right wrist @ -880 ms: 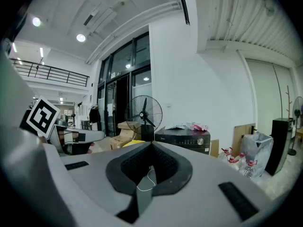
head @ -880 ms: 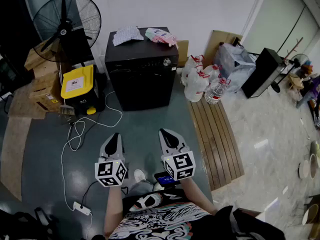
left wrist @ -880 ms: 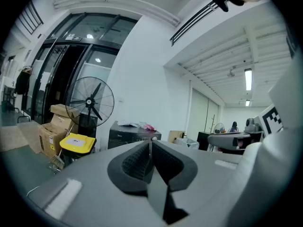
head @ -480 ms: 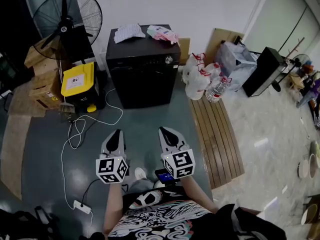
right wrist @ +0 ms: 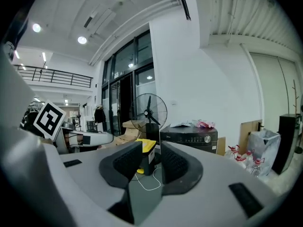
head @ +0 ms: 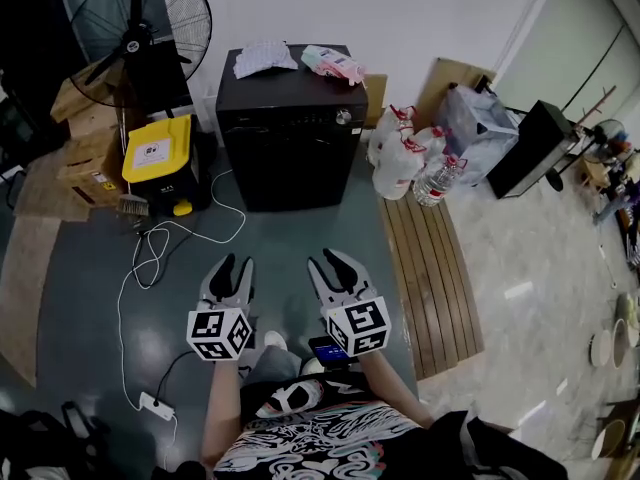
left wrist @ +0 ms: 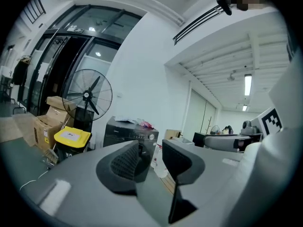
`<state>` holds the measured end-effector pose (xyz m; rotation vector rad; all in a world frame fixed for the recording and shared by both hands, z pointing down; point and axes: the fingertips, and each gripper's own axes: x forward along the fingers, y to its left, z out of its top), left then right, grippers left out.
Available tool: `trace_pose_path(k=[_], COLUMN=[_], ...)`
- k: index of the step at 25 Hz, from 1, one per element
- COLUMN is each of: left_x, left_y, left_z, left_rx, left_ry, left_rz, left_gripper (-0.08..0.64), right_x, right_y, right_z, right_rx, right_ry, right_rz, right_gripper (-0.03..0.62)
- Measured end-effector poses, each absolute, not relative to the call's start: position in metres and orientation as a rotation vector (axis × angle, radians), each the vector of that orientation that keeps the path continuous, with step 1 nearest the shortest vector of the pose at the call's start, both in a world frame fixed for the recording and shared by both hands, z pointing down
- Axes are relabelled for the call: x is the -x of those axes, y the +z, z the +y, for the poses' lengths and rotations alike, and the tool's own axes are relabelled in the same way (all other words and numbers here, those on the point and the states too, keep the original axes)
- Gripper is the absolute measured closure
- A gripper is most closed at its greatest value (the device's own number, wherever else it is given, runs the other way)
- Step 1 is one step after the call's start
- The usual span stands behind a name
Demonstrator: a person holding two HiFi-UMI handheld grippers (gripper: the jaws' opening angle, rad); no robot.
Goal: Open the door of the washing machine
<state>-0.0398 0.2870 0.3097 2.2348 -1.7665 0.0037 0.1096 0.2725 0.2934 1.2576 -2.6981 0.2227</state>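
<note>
Washing machine: black, against the wall, door closed, well ahead of both claws.
Left claw: spread, empty.
Right claw: spread, empty.
Handling: likely stiff hinged door; grip its upper edge, handle unseen.

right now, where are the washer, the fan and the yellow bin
washer (head: pixel 290 163), head view, middle of its front
fan (head: pixel 134 40), head view, hub of the cage
yellow bin (head: pixel 165 144), head view, on the lid
</note>
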Motion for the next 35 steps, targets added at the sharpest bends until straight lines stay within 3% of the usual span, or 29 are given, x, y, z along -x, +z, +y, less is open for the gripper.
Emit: trace_pose_path(k=[9,24,35], left_x=[0.051,0.126,0.15], left_y=[0.341,0.419,0.51], left_z=[0.227,-0.044,-0.152], left_rx=[-2.208,-2.294,-2.32], left_ry=[0.046,0.249,0.401], left_rz=[-1.746,-1.577,-1.451], left_gripper=[0.416,0.405,0.396], right_x=[-0.102,0.0,0.01], right_y=[0.321,0.395,0.467], right_z=[0.216,-0.043,-0.135], right_rx=[-1.243,-1.195,-1.203], right_ry=[0.255,0.328,0.385], right_rz=[-2.65,-2.517,-2.384], right_gripper=[0.462,0.446,0.447])
